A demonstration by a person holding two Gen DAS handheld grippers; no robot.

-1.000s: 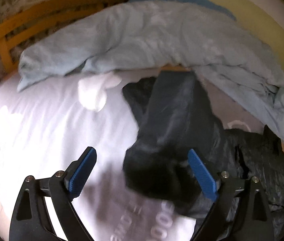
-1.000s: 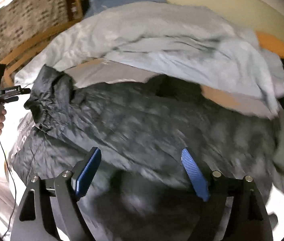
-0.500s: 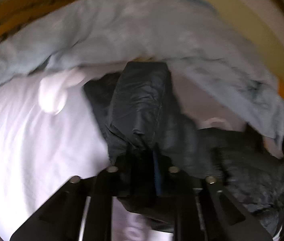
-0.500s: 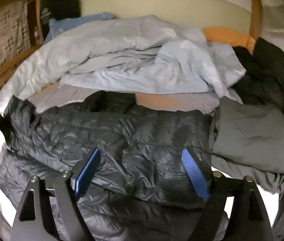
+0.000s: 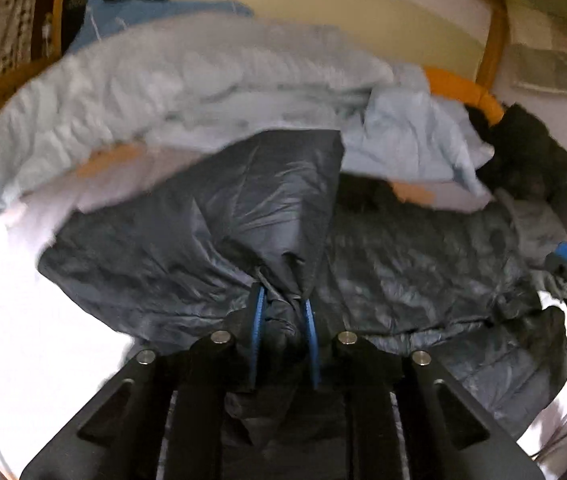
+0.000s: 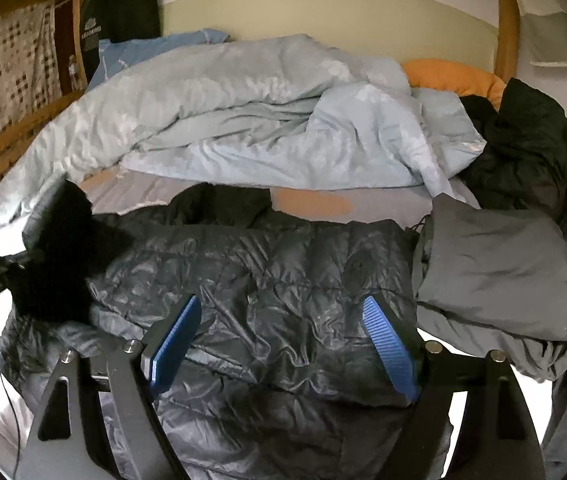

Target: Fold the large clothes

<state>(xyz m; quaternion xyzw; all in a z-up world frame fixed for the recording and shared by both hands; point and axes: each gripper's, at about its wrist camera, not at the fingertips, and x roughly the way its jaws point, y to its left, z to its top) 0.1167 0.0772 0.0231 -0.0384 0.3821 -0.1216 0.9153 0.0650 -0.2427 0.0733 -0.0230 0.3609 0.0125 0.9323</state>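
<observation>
Now left gripper [image 5: 283,312] pinches sleeve [image 5: 267,200] of dark puffer jacket [image 6: 283,280], jaws just closed on it, to carry it across jacket body. Right gripper [image 6: 279,344] wide, empty, above jacket. Jacket lies just before blue duvet [image 6: 243,120].

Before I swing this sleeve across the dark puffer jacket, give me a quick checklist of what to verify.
1. Left gripper clamped on the jacket sleeve: ok, bunched fabric sits between its jaws, which have just been closing.
2. Right gripper free: ok, open above the puffer jacket, holding nothing.
3. Jacket body flat on the bed: ok, spread though wrinkled.
4. Grey garment clear of the fold: not ok, it overlaps the jacket's edge.
5. Blue duvet clear: ok, bunched behind the jacket.
</observation>
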